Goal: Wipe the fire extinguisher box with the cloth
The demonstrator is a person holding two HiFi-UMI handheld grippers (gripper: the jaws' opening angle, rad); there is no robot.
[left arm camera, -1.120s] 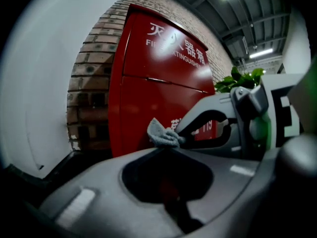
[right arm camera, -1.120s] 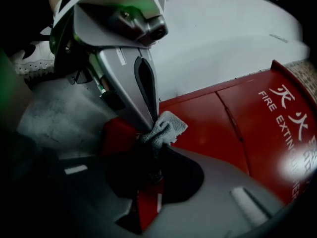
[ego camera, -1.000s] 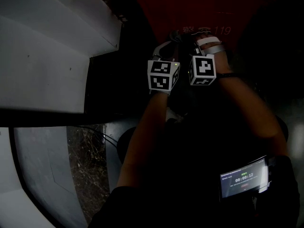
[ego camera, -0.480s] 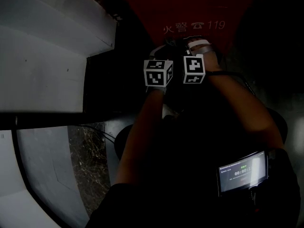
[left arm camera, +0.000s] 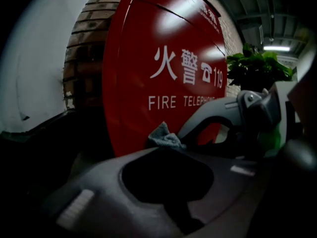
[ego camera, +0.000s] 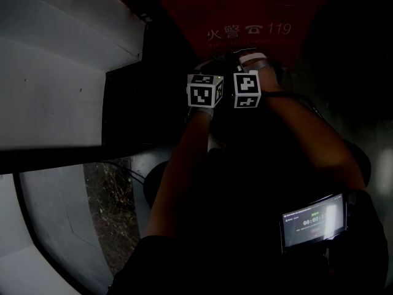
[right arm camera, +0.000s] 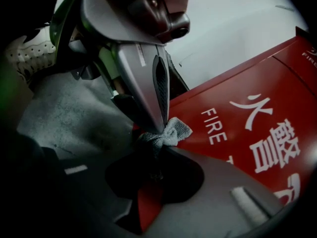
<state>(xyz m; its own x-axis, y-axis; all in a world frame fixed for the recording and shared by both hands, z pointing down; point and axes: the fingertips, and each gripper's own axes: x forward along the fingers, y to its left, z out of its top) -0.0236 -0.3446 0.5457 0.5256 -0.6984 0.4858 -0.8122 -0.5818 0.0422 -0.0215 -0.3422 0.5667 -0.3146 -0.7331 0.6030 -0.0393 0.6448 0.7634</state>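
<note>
From the head view, find left gripper [ego camera: 209,66] and right gripper [ego camera: 249,60] side by side, tips toward the red box [ego camera: 245,11] close ahead. In the left gripper view, see jaws closed on a tuft of grey cloth [left arm camera: 165,137], white-lettered box face just behind. In the right gripper view, see jaws pinching the cloth too; likely needs a short push forward.

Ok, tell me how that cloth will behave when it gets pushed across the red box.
Likely floppy: the cloth bunches into crumpled folds where the right gripper pinches it. Probably light, since a small pinch carries it. Its nubbly weave should drag rather than slip on the glossy red box, so it may bunch further.
</note>
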